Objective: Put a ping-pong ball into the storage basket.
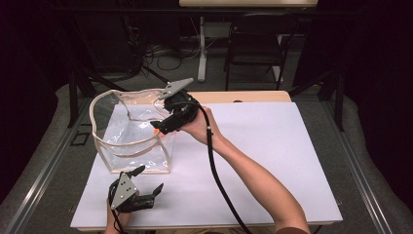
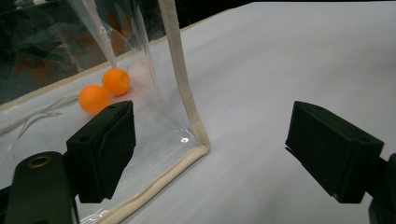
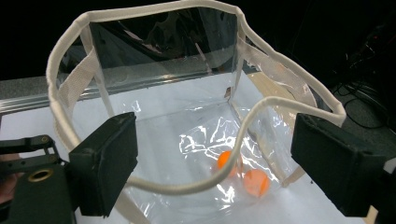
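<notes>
A: Right gripper [image 1: 158, 127] status?
B: Jaws wide apart, nothing held, above the bag [image 1: 131, 131] rim. Two balls [image 3: 243, 175] lie inside.
A: Left gripper [image 1: 151, 183]?
B: Jaws wide apart, empty, at the bag's 6 o'clock on the bench [image 1: 272, 161].

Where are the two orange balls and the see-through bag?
orange balls [image 3: 256, 183], right gripper view, on the nearer ball's round front.
see-through bag [image 3: 65, 121], right gripper view, on its white fabric rim.

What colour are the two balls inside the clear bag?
Orange balls in the clear bag, seen best in the left gripper view.
</notes>
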